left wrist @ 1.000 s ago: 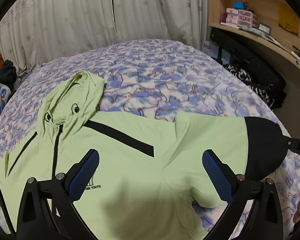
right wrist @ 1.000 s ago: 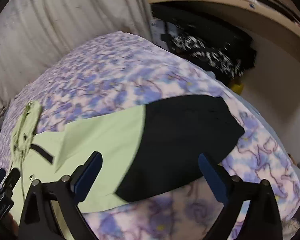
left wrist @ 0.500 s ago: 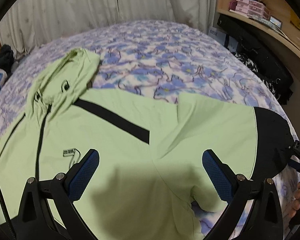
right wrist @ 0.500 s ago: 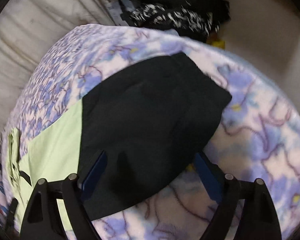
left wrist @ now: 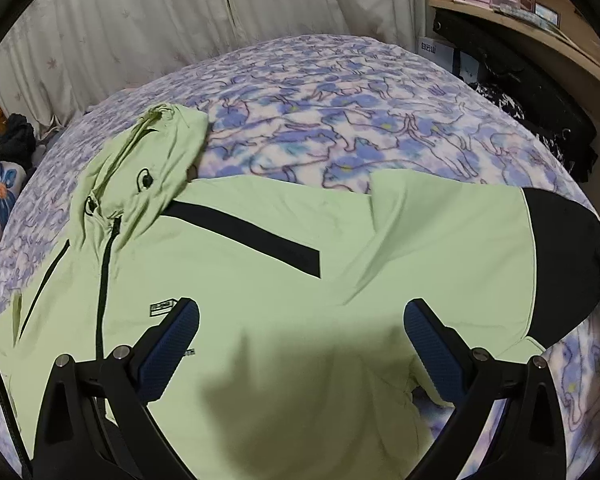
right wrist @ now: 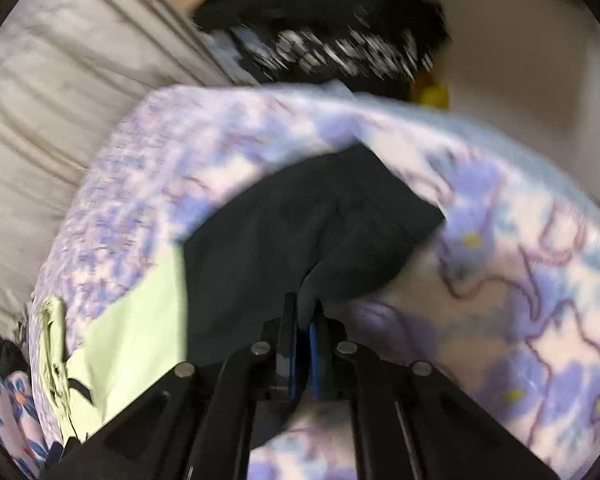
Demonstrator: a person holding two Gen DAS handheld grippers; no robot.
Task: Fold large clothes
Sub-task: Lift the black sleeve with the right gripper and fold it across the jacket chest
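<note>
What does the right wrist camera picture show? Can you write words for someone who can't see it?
The right gripper is shut on the black cuff of a light green jacket, pinching the dark cloth between its blue pads. The jacket lies on a bed with a purple flowered blanket. Pale curtains hang behind, and the picture is blurry.

Jacket (left wrist: 260, 300) flat on bed (left wrist: 340, 92)
</note>
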